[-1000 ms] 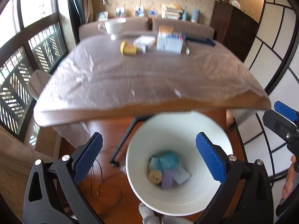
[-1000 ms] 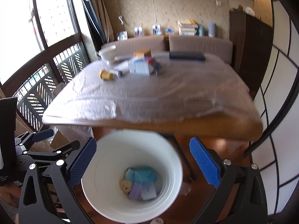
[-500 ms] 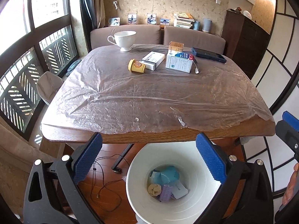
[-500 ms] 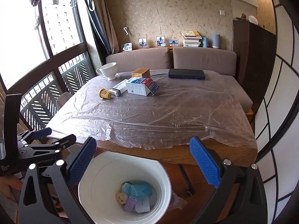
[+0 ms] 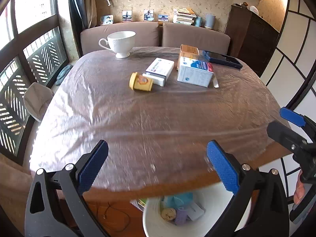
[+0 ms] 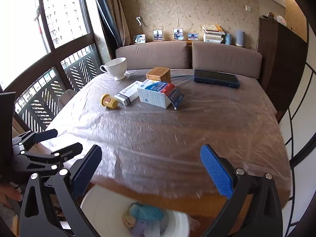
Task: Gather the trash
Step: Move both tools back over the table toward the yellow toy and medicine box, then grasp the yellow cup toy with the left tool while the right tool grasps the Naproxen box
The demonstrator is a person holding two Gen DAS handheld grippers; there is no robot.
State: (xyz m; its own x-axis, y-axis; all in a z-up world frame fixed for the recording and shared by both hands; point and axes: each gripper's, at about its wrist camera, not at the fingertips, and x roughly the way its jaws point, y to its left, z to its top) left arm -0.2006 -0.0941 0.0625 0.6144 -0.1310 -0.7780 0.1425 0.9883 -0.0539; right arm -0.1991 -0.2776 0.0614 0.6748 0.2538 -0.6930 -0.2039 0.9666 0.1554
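At the far left of the table (image 5: 177, 118), which is covered in clear plastic film, a white cup (image 5: 120, 43) stands upright near the back edge by the sofa (image 5: 156, 36). To its right and nearer, a small yellow container (image 5: 140, 82) lies on its side, just beside a white box (image 5: 159, 69) that rests on another flat white box. Further right, a larger white-and-blue carton (image 5: 194, 72) lies with its red-and-blue flap open, a wooden box (image 6: 158, 74) stands just behind it, and a dark blue flat case (image 6: 216, 78) lies near the back right corner. These items sit well apart from both grippers. The left gripper (image 5: 156, 165) hangs above the near edge of the table with its blue-padded jaws spread wide and holding nothing. The right gripper (image 6: 151, 168) hangs just to its right in the same attitude, its jaws likewise wide apart and empty; each gripper appears at the edge of the other's view. Below the table's wooden rim, on the floor, the white trash bin (image 5: 150, 225) stands partly hidden by the tabletop, and inside it lie a teal piece (image 6: 146, 213), a tan crumpled lump (image 5: 168, 213) and some pale lilac and white scraps (image 5: 187, 214).
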